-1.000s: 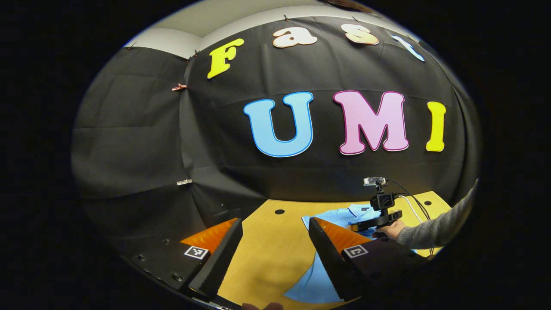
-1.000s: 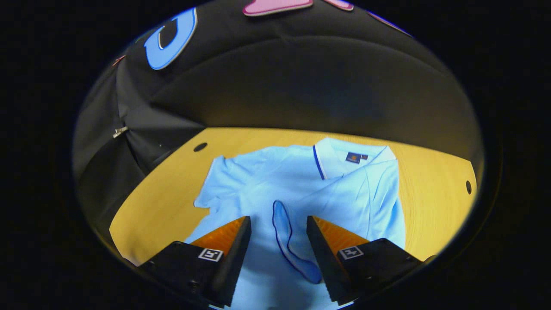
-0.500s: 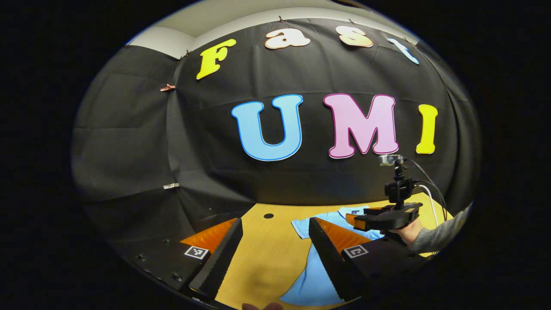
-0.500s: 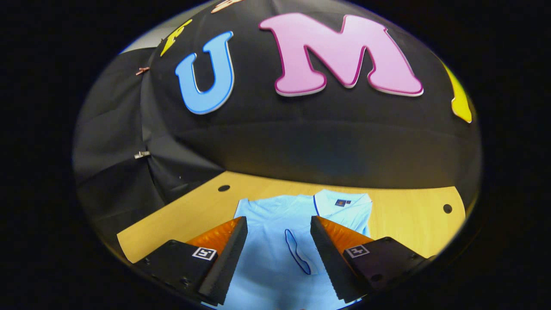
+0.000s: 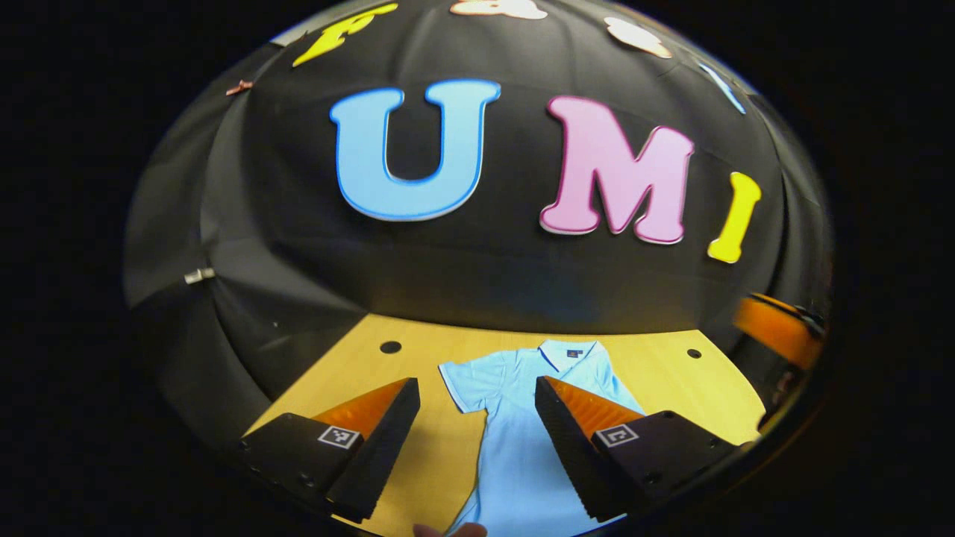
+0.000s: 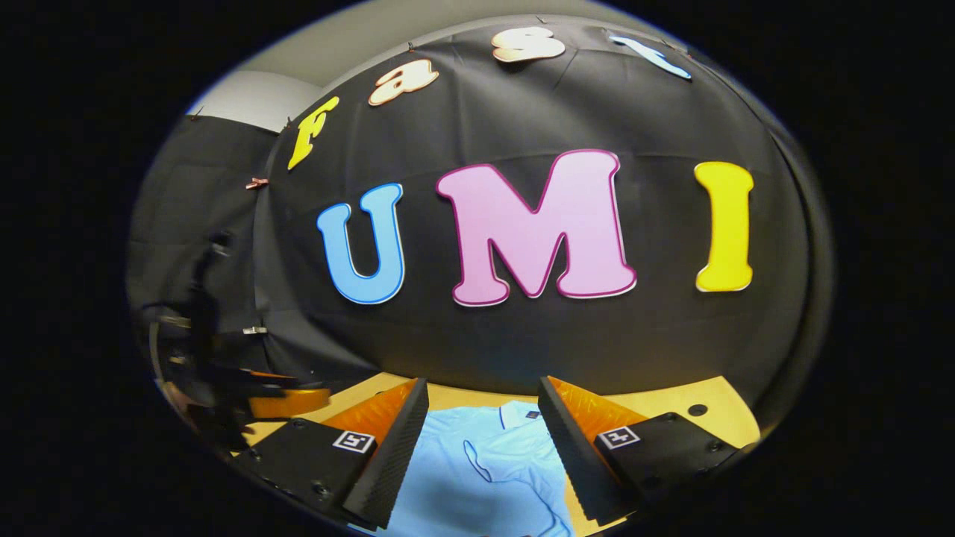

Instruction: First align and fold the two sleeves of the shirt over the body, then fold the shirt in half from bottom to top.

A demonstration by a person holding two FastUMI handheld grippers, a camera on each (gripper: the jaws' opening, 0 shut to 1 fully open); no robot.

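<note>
- On the desk (image 5: 351, 365) the light blue polo shirt (image 5: 515, 447) lies flat, collar at 12 o'clock.
- Left gripper (image 5: 477, 440) and right gripper (image 6: 483, 447) hang high, fingers apart, holding nothing.
- Grabbing the left sleeve (image 5: 466, 380) carelessly might bunch it or drag the shirt crooked.

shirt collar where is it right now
In the left gripper view the collar sits at the far end of the shirt on the table, toward the booth wall, between two holes in the tabletop.
</note>
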